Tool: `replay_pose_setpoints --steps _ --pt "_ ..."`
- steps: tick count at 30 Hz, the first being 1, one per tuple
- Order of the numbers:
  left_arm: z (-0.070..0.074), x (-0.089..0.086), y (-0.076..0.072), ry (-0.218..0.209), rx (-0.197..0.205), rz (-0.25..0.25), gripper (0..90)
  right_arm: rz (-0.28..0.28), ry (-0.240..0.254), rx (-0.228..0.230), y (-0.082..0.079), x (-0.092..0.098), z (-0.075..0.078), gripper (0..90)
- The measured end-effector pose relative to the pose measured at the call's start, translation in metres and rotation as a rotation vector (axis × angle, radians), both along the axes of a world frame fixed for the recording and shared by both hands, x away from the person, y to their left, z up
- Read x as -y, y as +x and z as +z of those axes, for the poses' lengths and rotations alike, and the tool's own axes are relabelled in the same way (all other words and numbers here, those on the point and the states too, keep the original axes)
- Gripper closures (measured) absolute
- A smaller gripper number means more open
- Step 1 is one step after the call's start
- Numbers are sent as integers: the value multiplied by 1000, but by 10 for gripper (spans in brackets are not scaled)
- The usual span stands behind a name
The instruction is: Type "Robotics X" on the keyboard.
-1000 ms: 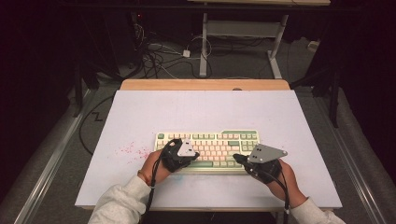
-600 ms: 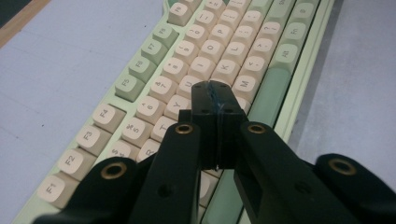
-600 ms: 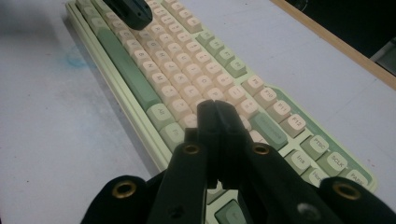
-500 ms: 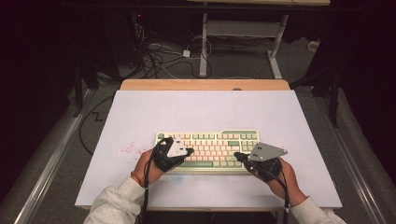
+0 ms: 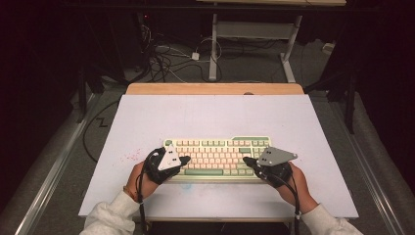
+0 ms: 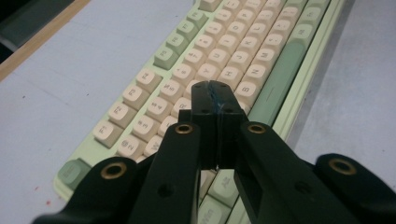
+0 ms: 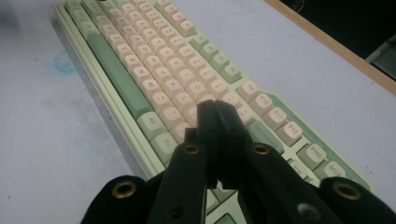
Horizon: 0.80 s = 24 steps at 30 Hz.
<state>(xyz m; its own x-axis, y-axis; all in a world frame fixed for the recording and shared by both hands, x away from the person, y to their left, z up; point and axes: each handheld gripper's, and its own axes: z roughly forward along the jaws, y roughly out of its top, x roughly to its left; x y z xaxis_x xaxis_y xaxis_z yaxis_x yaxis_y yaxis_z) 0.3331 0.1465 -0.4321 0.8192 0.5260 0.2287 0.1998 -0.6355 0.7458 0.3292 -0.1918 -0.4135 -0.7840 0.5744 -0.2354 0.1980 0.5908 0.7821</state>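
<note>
Nearest the camera in the high view, two forearms in pale grey sleeves come in from the bottom edge, each hand wrapped around a black two-jaw gripper. The left gripper (image 5: 183, 159) is tipped over the left end of the pale green mechanical keyboard with cream keycaps (image 5: 218, 149), its grey three-cornered plate turned up on edge. The right gripper (image 5: 247, 160) sits lower on the other side, over the right part of the main key block, with its plate lying flatter and a black cable trailing back along the wrist.

In the left gripper view the jaws are pressed together with nothing between them, the joined tip (image 6: 213, 95) poised over the cream letter keys near the bottom row, just up from the long green space bar (image 6: 278, 74). In the right gripper view the jaws are likewise closed and empty, their tip (image 7: 215, 111) above the cream keys at the right end of the letter block, close to the green modifier keys. Whether either tip actually touches a keycap is hard to judge from these angles.

The keyboard lies flat and square to the near edge on the light lavender table mat (image 5: 205, 115), slightly toward the near side. Beyond the mat a strip of wooden tabletop (image 5: 215, 88) shows, then a dark floor with tangled cables (image 5: 166, 56) and white table legs (image 5: 213, 49).
</note>
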Motion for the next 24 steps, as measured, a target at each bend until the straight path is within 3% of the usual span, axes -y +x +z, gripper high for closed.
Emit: replay_pose_setpoints --steps 12,24 --pt "-6 -26 -12 -30 25 47 875 9 -18 -9 11 -15 -5 900" --pt "-11 -49 -21 -38 19 87 875 32 -54 -25 31 -46 -16 900"
